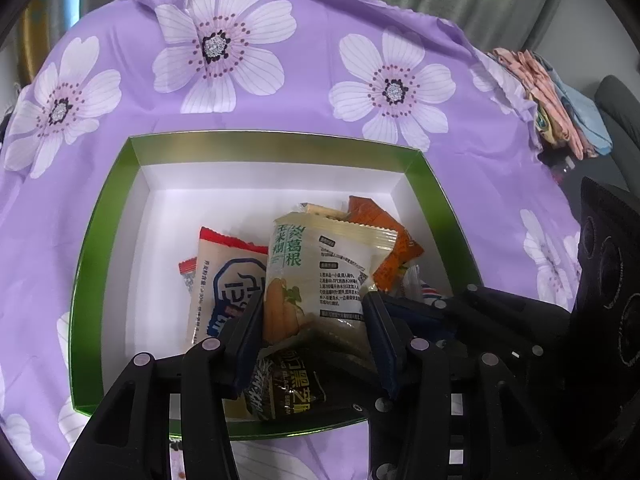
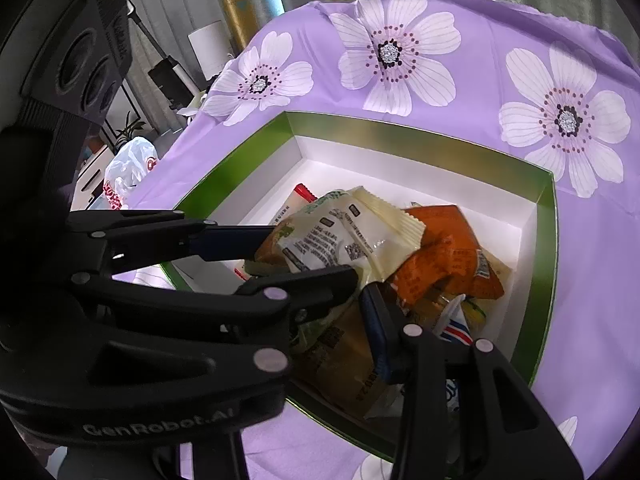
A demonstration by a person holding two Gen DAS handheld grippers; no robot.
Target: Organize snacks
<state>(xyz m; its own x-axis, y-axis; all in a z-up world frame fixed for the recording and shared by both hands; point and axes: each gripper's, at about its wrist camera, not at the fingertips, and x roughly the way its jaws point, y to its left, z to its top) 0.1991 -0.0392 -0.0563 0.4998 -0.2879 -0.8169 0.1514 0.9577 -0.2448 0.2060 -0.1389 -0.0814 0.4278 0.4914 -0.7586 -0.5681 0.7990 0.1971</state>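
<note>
A green box with a white inside (image 1: 280, 138) (image 2: 400, 132) sits on a purple flowered cloth and holds several snack packets. My left gripper (image 1: 312, 320) (image 2: 314, 256) is shut on a pale yellow packet with green print (image 1: 320, 264) (image 2: 344, 232), lifting its top end over the pile. My right gripper (image 2: 328, 312) (image 1: 424, 304) reaches in from the right, close beside the left one. A tan wrapper (image 2: 340, 360) lies against its right pad; its left finger is hidden behind the left gripper. An orange packet (image 1: 384, 240) (image 2: 440, 256), a red-edged white packet (image 1: 224, 276) and a black packet (image 1: 288, 392) lie underneath.
The purple cloth (image 1: 248, 92) covers the table all round the box. Folded fabrics (image 1: 552, 100) lie at its right edge. Past the left edge, a white plastic bag (image 2: 128, 168) stands among furniture. Curtains hang behind.
</note>
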